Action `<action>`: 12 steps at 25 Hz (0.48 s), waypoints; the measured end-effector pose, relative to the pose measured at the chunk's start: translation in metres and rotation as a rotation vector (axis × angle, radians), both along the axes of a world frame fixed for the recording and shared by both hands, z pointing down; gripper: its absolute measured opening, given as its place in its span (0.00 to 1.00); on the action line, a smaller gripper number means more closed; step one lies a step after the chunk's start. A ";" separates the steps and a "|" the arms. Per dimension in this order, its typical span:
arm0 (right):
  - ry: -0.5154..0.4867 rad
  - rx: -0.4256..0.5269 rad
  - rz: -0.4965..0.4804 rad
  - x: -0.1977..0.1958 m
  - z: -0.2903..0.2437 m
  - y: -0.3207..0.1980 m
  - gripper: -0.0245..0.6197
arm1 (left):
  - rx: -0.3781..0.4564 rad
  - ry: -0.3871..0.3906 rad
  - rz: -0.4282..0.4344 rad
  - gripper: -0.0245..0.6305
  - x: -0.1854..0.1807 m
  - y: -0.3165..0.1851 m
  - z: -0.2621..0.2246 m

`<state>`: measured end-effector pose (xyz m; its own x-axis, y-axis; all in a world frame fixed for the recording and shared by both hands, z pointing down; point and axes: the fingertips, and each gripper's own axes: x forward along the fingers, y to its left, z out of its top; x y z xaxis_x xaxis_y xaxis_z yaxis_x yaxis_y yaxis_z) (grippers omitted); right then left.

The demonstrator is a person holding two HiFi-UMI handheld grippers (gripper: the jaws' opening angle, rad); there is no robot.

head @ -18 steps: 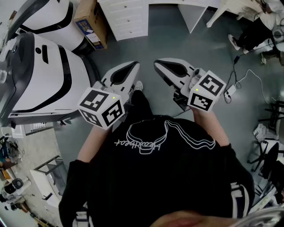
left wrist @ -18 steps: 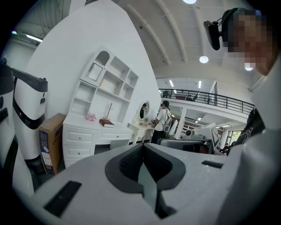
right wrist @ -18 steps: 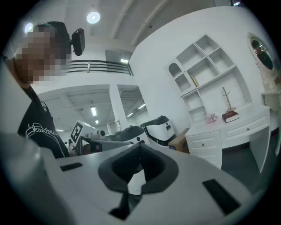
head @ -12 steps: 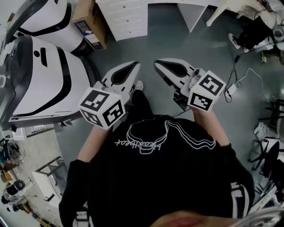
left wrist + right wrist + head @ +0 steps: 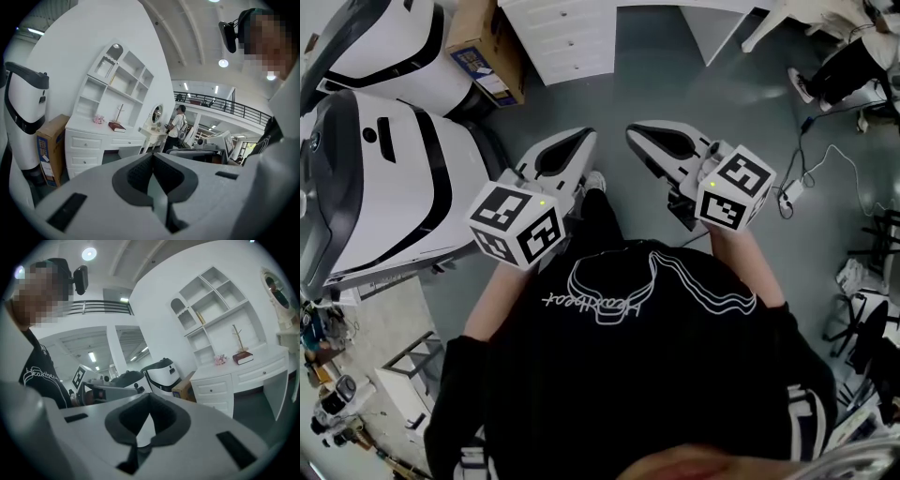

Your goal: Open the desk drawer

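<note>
**Item:** desk (image 5: pixel 567 42), white, with a stack of drawers on small knobs. It stands at twelve o'clock in the head view, well apart from both tools. The top drawer (image 5: pixel 84 142) is shut, as are those below it.

**Item:** left gripper (image 5: pixel 152 157), fingers pressed together, nothing between them.

**Item:** right gripper (image 5: pixel 149 397), fingers likewise together, empty.

**Item:** cardboard box (image 5: pixel 483 47) at eleven o'clock, just beside the desk. A large white machine (image 5: pixel 384 178) stands at nine.

**Handling note:** I judge the step in hand to be the approach. I would walk towards twelve o'clock, part one gripper's fingers early, come in level on a knob, close, and pull straight back. The knobs look too small from here to tell which suits best.
</note>
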<state>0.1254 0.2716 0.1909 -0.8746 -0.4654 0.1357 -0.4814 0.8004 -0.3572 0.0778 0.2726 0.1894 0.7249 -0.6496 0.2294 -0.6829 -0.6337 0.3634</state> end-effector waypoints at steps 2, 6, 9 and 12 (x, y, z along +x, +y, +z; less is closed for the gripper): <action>-0.006 -0.014 0.001 -0.004 0.002 -0.020 0.05 | -0.015 0.005 -0.004 0.04 -0.004 -0.020 0.003; -0.010 -0.041 -0.002 -0.019 0.006 -0.069 0.05 | -0.048 0.011 -0.006 0.04 -0.018 -0.070 0.009; -0.005 -0.058 -0.002 -0.039 0.010 -0.110 0.05 | -0.062 0.008 -0.002 0.04 -0.036 -0.111 0.014; 0.004 -0.070 0.008 -0.060 0.013 -0.152 0.05 | -0.077 0.018 -0.003 0.04 -0.056 -0.153 0.020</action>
<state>0.0651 0.1200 0.2039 -0.8703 -0.4619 0.1713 -0.4892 0.7696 -0.4104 0.0215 0.1193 0.2091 0.7273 -0.6328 0.2658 -0.6778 -0.6014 0.4230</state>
